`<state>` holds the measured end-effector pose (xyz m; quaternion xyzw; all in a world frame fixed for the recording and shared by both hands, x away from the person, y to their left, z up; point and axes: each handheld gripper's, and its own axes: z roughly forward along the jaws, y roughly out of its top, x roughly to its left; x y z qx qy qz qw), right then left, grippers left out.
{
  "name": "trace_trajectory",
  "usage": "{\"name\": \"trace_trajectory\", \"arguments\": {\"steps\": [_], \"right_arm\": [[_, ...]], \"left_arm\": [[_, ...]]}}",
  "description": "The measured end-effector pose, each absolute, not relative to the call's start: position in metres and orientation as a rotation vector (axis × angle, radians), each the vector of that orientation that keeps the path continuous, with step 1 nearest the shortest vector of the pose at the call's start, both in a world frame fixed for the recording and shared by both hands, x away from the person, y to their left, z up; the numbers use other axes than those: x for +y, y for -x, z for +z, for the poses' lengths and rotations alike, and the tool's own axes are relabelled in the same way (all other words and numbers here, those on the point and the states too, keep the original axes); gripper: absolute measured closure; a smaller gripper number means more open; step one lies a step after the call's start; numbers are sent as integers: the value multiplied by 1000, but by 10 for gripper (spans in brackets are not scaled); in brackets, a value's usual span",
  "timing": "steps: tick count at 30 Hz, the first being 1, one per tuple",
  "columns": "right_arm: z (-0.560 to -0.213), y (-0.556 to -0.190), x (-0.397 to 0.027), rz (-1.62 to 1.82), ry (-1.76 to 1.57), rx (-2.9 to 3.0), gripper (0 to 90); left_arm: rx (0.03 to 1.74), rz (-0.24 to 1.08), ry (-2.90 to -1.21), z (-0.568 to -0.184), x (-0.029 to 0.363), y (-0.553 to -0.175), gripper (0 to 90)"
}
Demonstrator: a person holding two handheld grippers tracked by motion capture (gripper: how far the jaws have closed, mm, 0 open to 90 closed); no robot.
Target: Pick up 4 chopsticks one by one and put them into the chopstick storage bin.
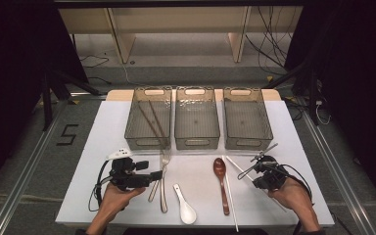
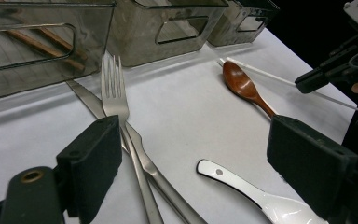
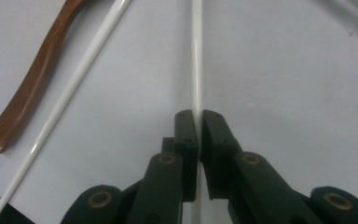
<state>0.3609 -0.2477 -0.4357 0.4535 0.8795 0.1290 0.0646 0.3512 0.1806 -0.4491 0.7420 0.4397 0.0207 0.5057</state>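
Observation:
My right gripper [image 3: 199,114] is shut on a thin white chopstick [image 3: 196,65] that lies slanted on the white table [image 1: 196,169]; in the high view this gripper [image 1: 247,172] is at the right front. A second white chopstick [image 3: 77,86] and a brown wooden spoon [image 1: 220,171] lie just to its left. My left gripper [image 1: 152,170] stands open at the left front, its jaws wide apart, with nothing between the pads [image 2: 91,163]. Ahead of it lie a steel fork [image 2: 114,93], a knife [image 2: 147,161] crossing under the fork, and a white ceramic spoon [image 2: 261,198].
Three clear grey bins stand in a row at the back: the left bin [image 1: 148,139] holds brown chopsticks [image 1: 152,120], the middle bin [image 1: 197,139] and right bin [image 1: 247,139] look empty. The table's front edge is close to both hands.

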Motion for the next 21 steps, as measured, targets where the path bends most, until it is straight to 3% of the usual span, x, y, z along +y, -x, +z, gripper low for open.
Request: {"name": "trace_trajectory", "arguments": {"steps": [9, 21], "right_arm": [[-426, -358, -250, 450, -1348, 2642, 859], [-412, -352, -238, 552, -1282, 2643, 860]], "left_arm": [[1066, 39, -1781, -449, 179, -351, 176], [1071, -101, -1747, -450, 149, -351, 176]]}}
